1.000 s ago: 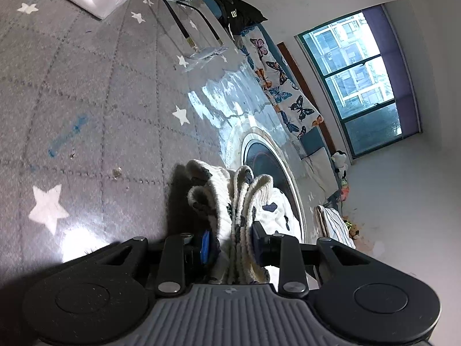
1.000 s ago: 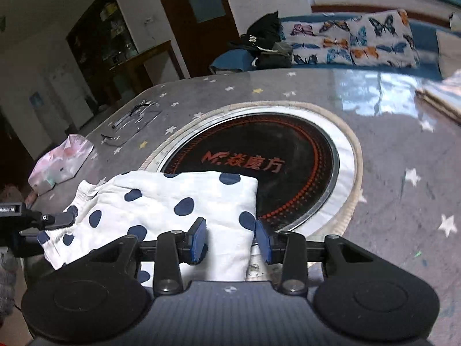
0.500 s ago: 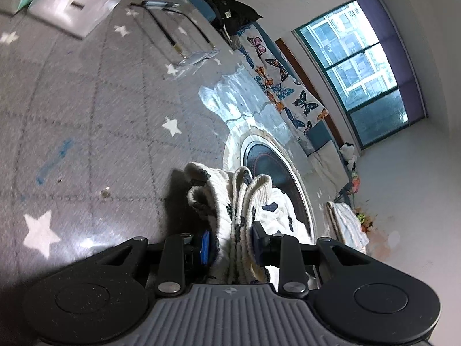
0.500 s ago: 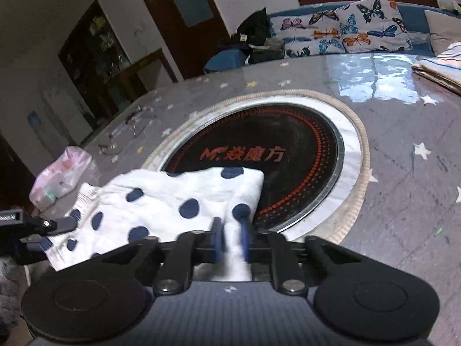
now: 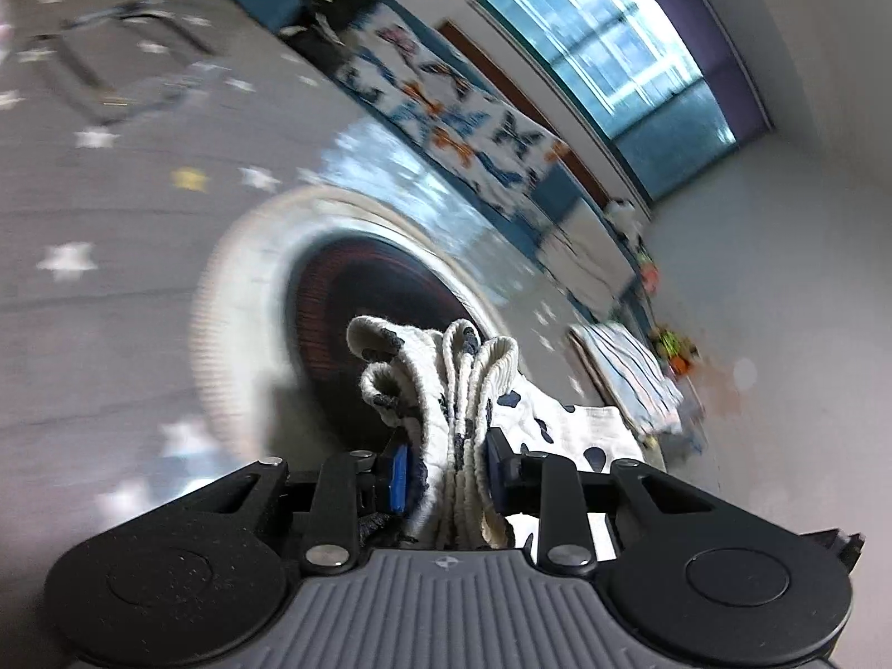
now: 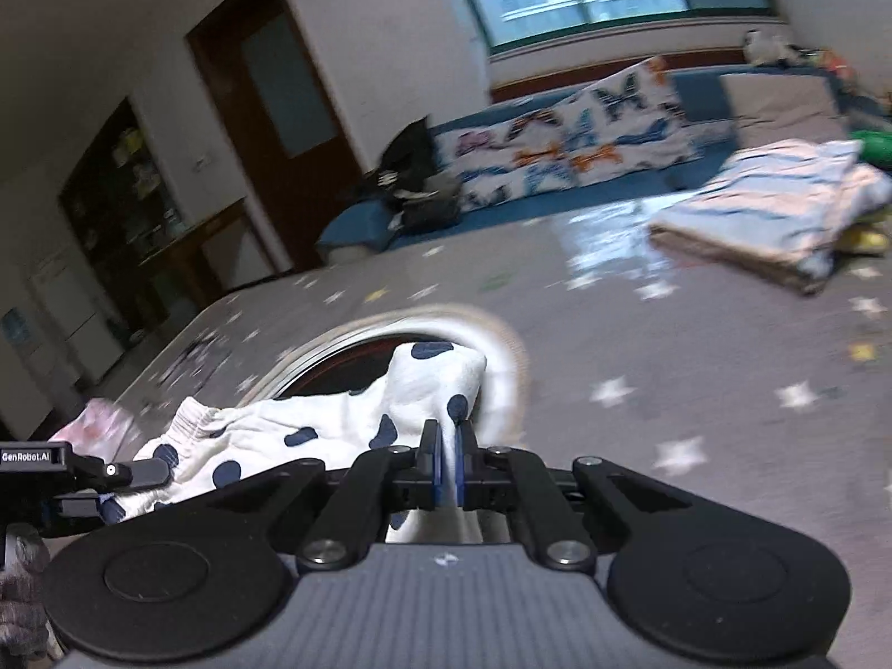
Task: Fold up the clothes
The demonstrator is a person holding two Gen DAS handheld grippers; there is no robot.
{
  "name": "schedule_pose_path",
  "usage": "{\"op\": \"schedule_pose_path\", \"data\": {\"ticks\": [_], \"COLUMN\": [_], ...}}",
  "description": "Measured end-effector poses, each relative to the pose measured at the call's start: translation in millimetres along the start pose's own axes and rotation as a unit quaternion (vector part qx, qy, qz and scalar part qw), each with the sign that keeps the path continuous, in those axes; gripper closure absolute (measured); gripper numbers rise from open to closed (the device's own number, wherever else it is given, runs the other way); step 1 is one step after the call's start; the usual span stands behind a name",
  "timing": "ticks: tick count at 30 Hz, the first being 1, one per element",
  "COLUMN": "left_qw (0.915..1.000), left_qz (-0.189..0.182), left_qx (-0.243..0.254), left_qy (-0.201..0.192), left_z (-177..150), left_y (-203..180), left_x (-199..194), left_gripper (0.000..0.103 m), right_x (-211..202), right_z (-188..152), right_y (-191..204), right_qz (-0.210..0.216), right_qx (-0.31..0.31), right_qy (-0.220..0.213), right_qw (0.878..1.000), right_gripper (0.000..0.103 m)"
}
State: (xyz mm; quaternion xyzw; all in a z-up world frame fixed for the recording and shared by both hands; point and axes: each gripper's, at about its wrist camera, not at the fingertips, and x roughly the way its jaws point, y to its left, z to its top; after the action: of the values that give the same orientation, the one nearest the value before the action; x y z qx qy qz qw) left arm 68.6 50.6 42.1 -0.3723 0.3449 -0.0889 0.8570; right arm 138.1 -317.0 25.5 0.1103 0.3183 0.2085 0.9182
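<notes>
White shorts with navy dots (image 6: 312, 435) hang stretched between both grippers above the grey star-patterned table (image 6: 697, 390). My left gripper (image 5: 443, 468) is shut on the bunched ribbed waistband (image 5: 446, 379). My right gripper (image 6: 446, 460) is shut on a leg corner of the shorts; that corner (image 6: 440, 373) stands up in front of the fingers. The left gripper's body (image 6: 83, 471) shows at the left edge of the right wrist view. Both views are motion-blurred.
A round black induction hob with a pale rim (image 5: 357, 301) is set in the table under the shorts. A folded striped stack (image 6: 780, 223) lies at the far right. A butterfly-print sofa (image 6: 574, 150) stands behind the table. A pink packet (image 6: 106, 426) lies at the left.
My right gripper closed on the shorts' corner and lifted it. Both grippers have risen and swung towards the hob, with the shorts lifted off the table.
</notes>
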Motion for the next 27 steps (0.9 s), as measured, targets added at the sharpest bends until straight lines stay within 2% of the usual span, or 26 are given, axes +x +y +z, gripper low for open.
{"op": "schedule_pose_path", "data": {"ticks": [10,17,21,23,27], "left_qw": [0.9965,0.9933,0.9896,0.9872,0.9851], "left_qz": [-0.031,-0.036,-0.017,-0.002,0.025], "left_qx": [0.063,0.09,0.125,0.143,0.157], "left_qy": [0.046,0.063,0.068,0.071,0.066], "left_z": [3.0,-2.3,-11.1,-14.4,-15.8], "left_y": [-78.5,-110.8,-118.9,-117.9,-110.0], "left_x": [89.5,135.5,154.3,159.3,157.8], "left_gripper": [0.073,0.073,0.072,0.069,0.057], "right_x": [-34.0,-19.5,-10.8,-6.4,0.7], "right_z": [32.6,30.8,29.3,28.6,24.0], "right_y": [-71.6,-108.4,-129.6,-140.2,-156.7], "right_qz": [-0.09,-0.12,-0.138,-0.146,-0.161], "right_qx": [0.029,0.052,0.065,0.071,0.079], "right_qy": [-0.034,-0.019,-0.01,-0.005,0.004], "right_qw": [0.995,0.991,0.988,0.987,0.984], "right_gripper": [0.099,0.099,0.099,0.095,0.092]}}
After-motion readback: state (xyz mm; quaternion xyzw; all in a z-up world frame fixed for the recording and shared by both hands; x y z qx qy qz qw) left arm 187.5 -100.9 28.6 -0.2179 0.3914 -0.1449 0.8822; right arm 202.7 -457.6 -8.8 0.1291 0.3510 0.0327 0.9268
